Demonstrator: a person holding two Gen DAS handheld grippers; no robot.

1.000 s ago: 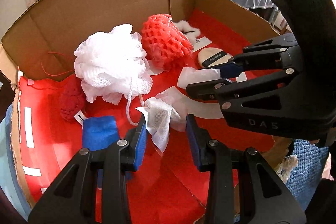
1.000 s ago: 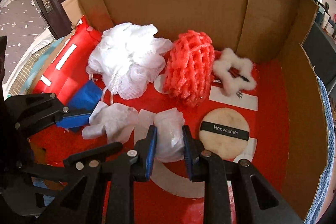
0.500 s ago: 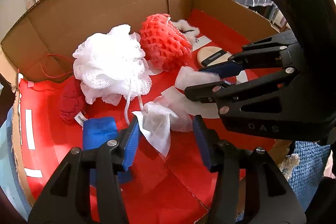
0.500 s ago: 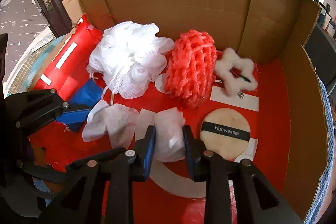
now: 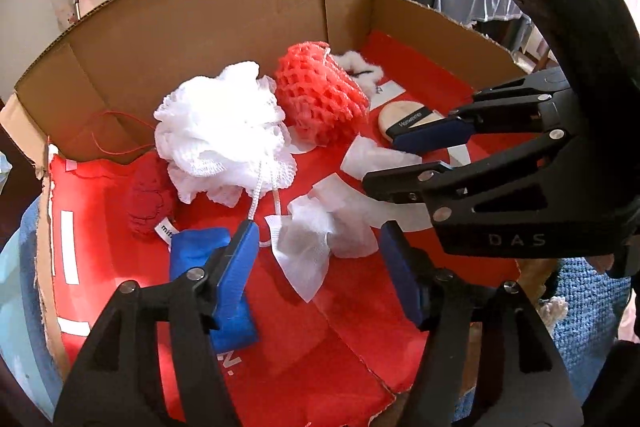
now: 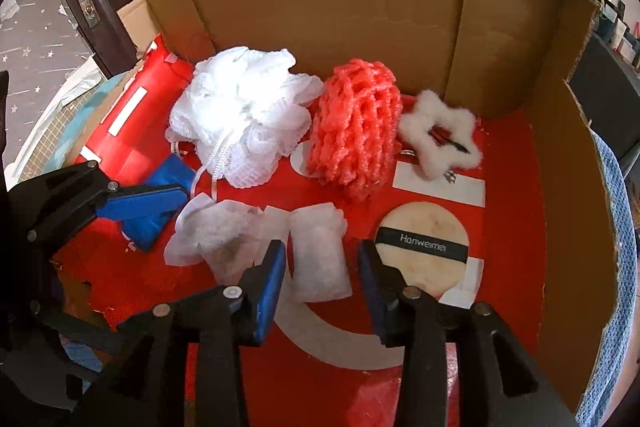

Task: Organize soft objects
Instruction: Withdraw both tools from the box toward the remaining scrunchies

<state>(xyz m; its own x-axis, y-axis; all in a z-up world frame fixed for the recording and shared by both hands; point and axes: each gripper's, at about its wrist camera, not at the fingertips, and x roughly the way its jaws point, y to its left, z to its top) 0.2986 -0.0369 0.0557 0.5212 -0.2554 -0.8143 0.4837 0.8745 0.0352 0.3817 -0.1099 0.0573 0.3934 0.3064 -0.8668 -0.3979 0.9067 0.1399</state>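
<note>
Two crumpled white gauze pouches lie on the red floor of a cardboard box [image 6: 500, 27]. My left gripper [image 5: 320, 259] stands over the left pouch [image 5: 316, 239], its jaws opening, pads clear of the fabric. My right gripper [image 6: 322, 267] straddles the right pouch [image 6: 318, 251], its jaws also opening and not pressing it. The left pouch [image 6: 216, 235] lies just beside it. Behind them sit a white mesh bath pouf [image 6: 244, 115], a coral foam net [image 6: 356, 131], a fluffy white star clip [image 6: 438, 131] and a round tan powder puff [image 6: 424, 247].
A blue fabric piece [image 5: 200, 251] lies under my left gripper's left finger, with a dark red knitted item [image 5: 150, 199] behind it. Tall cardboard walls [image 5: 224, 11] close the box at back and right. A blue knit cloth [image 5: 580, 299] hangs outside the right wall.
Both grippers' jaws have spread apart, letting go of the white pouches, which now lie loose on the box floor. Neither hand has shifted.
</note>
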